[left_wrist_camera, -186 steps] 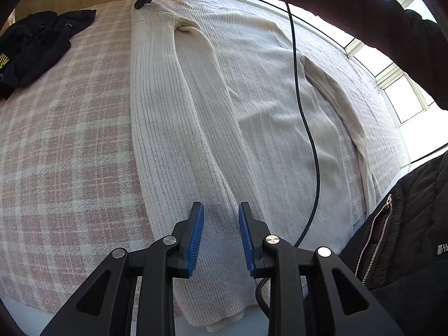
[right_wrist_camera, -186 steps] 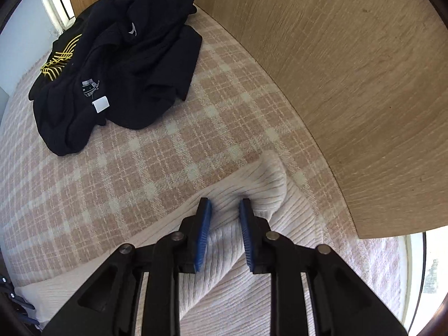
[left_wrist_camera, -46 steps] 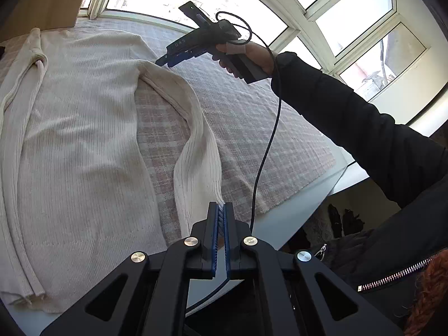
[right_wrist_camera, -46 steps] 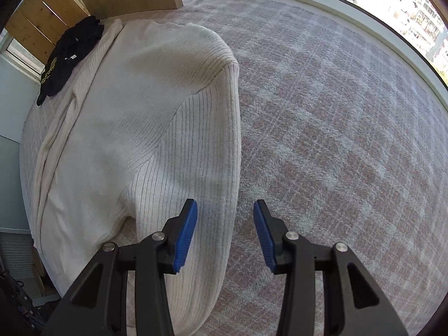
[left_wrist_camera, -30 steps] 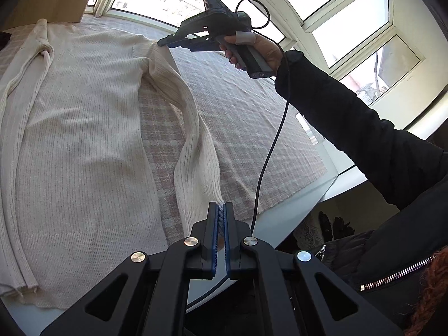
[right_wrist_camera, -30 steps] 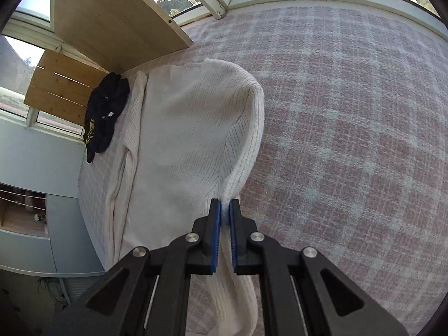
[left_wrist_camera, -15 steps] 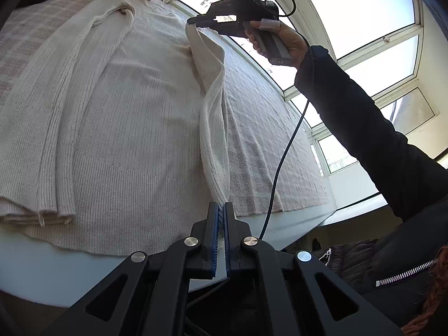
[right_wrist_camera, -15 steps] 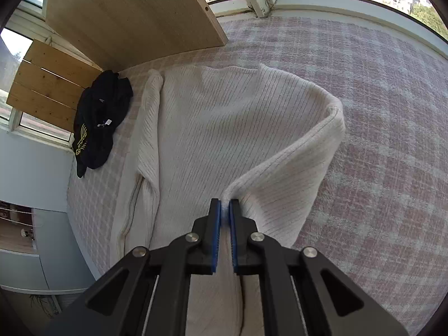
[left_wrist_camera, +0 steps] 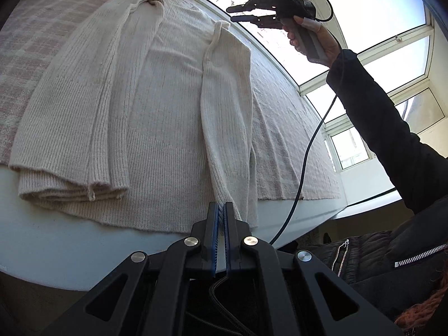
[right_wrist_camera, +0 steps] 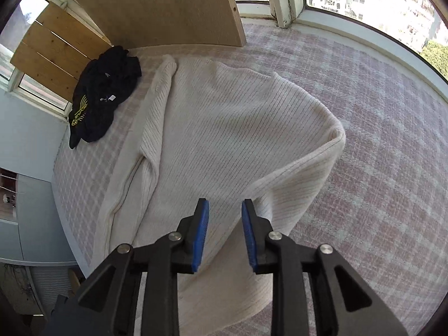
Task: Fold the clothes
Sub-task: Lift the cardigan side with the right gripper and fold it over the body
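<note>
The cream sweater (left_wrist_camera: 168, 106) lies flat on the checked blanket (left_wrist_camera: 33, 42), its far sleeve folded over the body; the near sleeve (left_wrist_camera: 226, 106) lies folded across it, its cuff end pinched in the closed left gripper (left_wrist_camera: 220, 218) at the table edge (left_wrist_camera: 56, 240); the right gripper (left_wrist_camera: 238, 14) hovers above the sleeve's shoulder end, jaws just opened and empty, held by a hand (left_wrist_camera: 319, 44) in a dark sleeve; a black cable (left_wrist_camera: 308, 151) hangs from it.

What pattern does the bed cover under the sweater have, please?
Pink-and-white plaid bed cover, clearest in the right wrist view.
</note>
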